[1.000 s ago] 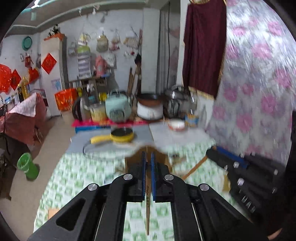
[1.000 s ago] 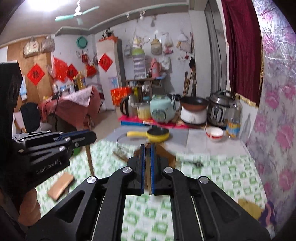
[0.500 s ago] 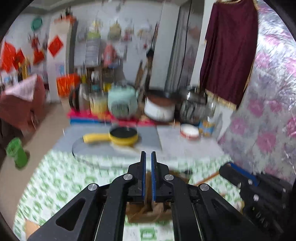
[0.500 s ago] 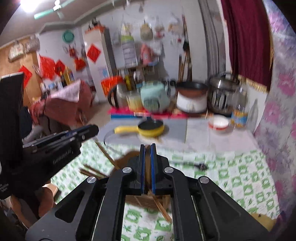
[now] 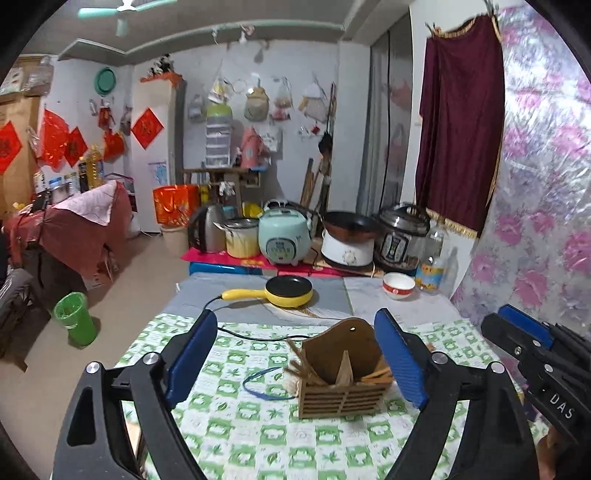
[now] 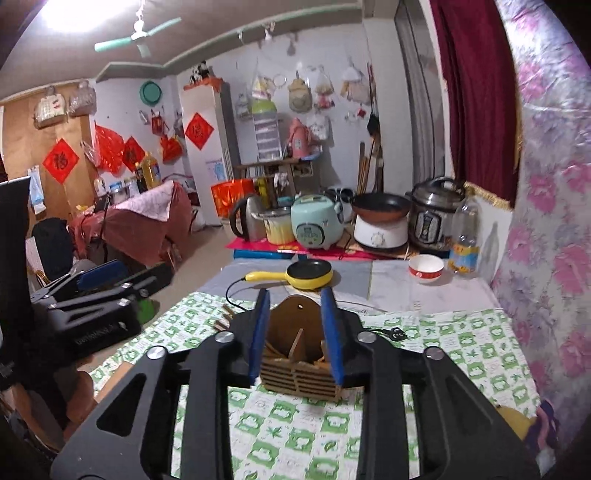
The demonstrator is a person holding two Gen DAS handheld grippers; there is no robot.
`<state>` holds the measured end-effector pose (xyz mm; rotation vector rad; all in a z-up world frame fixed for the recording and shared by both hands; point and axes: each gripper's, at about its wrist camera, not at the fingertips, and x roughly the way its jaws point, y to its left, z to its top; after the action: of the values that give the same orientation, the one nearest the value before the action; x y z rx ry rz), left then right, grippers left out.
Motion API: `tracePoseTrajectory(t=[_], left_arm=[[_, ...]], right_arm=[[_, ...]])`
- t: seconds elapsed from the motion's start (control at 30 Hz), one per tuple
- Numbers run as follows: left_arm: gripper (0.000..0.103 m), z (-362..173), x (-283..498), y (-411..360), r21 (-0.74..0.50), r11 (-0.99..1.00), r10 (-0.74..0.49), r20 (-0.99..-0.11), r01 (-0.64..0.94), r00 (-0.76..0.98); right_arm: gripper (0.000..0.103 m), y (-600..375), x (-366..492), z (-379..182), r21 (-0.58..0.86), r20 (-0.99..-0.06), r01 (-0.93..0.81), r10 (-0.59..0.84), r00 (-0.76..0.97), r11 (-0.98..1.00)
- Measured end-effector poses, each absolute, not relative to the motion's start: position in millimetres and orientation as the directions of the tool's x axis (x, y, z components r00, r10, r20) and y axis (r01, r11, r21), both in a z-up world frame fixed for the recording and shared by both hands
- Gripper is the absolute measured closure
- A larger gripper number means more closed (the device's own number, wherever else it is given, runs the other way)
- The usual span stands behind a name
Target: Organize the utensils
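Slatted wooden utensil holder (image 5: 341,384) with chopsticks (image 5: 301,369) stays upright: left gripper (image 5: 295,360) and right gripper (image 6: 295,338) spreading, both empty; withdraw straight.

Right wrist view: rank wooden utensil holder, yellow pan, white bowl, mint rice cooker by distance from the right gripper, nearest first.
1. Wooden utensil holder: between the opening jaws of the right gripper, on the checked cloth.
2. Yellow pan: straight behind the holder, mid-table.
3. White bowl: back right.
4. Mint rice cooker: far row, behind the pan.

Lit brightly from a glaring ceiling lamp (image 6: 70,11) at upper left. Sharp in the middle, free of blur. Bent and darkened toward the round fisheye edges.
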<state>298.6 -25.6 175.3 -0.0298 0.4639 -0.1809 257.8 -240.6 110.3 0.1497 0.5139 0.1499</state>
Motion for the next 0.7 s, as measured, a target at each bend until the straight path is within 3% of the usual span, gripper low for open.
tracePoseTrajectory(t=[0.13, 0.37, 0.5, 0.7], left_arm=[[0.015, 197, 237, -6, -0.104, 0.981, -0.191, -0.398, 0.163, 0.897], [0.008, 215, 93, 17, -0.096, 0.984, -0.169, -0.289, 0.147, 0.942], [0.006, 202, 20, 19, -0.055, 0.991, -0.132, -0.227, 0.123, 0.965], [0.006, 152, -18, 22, -0.061, 0.994, -0.099, -0.244, 0.087, 0.965]], right_arm=[[0.061, -243, 202, 128, 0.197, -0.426, -0.098, 0.175, 0.887, 0.976], [0.037, -244, 70, 151, 0.198, -0.289, -0.094, 0.149, 0.946, 0.976], [0.018, -235, -3, 145, 0.157, -0.211, -0.085, 0.117, 0.97, 0.984], [0.01, -211, -53, 105, 0.028, -0.162, -0.006, 0.01, 0.987, 1.0]])
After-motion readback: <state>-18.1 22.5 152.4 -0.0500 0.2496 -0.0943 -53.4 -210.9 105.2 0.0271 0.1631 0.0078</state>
